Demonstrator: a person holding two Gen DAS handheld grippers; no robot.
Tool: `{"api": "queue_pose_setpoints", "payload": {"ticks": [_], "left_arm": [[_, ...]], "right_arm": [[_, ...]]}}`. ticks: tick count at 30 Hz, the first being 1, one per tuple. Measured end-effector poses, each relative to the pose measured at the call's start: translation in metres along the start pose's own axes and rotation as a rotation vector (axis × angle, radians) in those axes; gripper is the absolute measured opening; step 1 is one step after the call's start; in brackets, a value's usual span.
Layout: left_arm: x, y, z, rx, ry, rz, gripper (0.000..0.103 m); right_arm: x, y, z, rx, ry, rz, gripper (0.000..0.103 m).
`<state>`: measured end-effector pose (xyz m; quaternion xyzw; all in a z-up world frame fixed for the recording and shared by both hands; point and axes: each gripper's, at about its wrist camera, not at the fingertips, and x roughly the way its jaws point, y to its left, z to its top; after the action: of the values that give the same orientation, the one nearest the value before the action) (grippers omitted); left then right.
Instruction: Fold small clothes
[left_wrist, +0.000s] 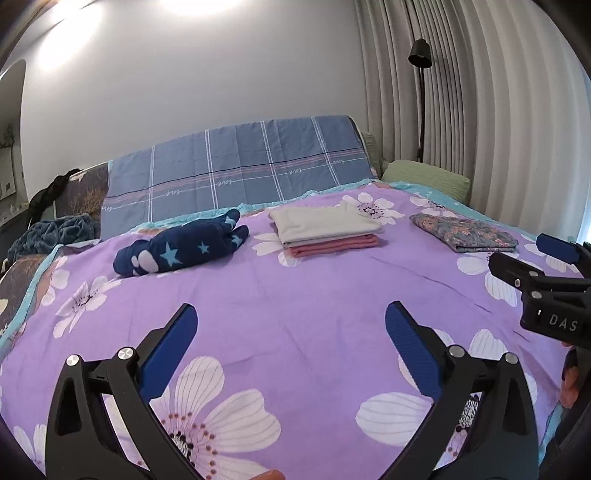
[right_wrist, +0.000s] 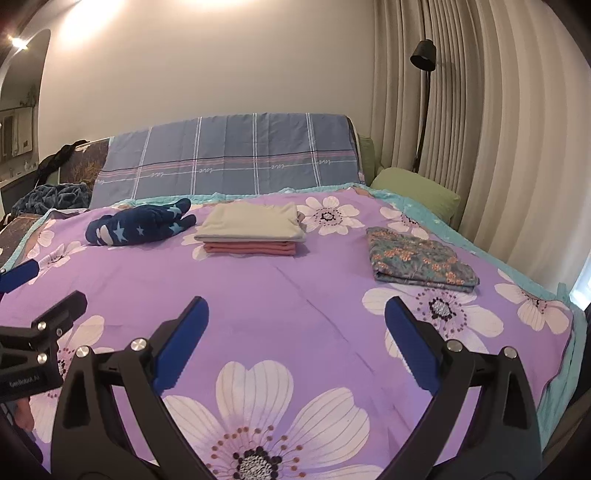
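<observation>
Three lots of clothes lie on the purple flowered bedspread (left_wrist: 295, 280) (right_wrist: 288, 295). A navy garment with pale stars (left_wrist: 181, 248) (right_wrist: 142, 221) sits rolled at the far left. In the middle a folded cream piece (left_wrist: 325, 221) (right_wrist: 251, 221) rests on a folded pink one (left_wrist: 334, 245) (right_wrist: 251, 247). A folded floral garment (left_wrist: 465, 232) (right_wrist: 417, 260) lies at the right. My left gripper (left_wrist: 291, 317) and my right gripper (right_wrist: 297, 312) both hang open over bare bedspread in front of the clothes, nothing between their fingers. Each shows at the other view's edge: the right gripper (left_wrist: 532, 258), the left gripper (right_wrist: 51, 288).
A blue plaid cover (left_wrist: 236, 173) drapes the headboard behind the clothes. A green pillow (left_wrist: 424, 179) sits at the far right corner, beside a black floor lamp (left_wrist: 421, 55) and pleated curtains. A rumpled dark blue blanket (left_wrist: 55, 232) lies off the bed's left side.
</observation>
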<state>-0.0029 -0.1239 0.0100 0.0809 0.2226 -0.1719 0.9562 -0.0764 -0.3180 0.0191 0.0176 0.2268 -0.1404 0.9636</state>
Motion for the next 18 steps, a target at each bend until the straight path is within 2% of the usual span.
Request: {"api": "queue_pose_setpoints", "payload": {"ticks": [4, 8, 18], "left_arm": [[-0.007, 0.002, -0.007, -0.022, 0.004, -0.01, 0.102], [-0.006, -0.001, -0.012, -0.005, 0.009, 0.01, 0.102], [-0.004, -0.007, -0.015, 0.008, 0.032, 0.009, 0.102]], "right_arm": [[-0.004, 0.003, -0.004, 0.004, 0.005, 0.009, 0.098], [-0.004, 0.006, -0.006, -0.005, 0.012, 0.008, 0.098], [-0.001, 0.002, -0.01, 0.022, 0.032, 0.017, 0.098]]}}
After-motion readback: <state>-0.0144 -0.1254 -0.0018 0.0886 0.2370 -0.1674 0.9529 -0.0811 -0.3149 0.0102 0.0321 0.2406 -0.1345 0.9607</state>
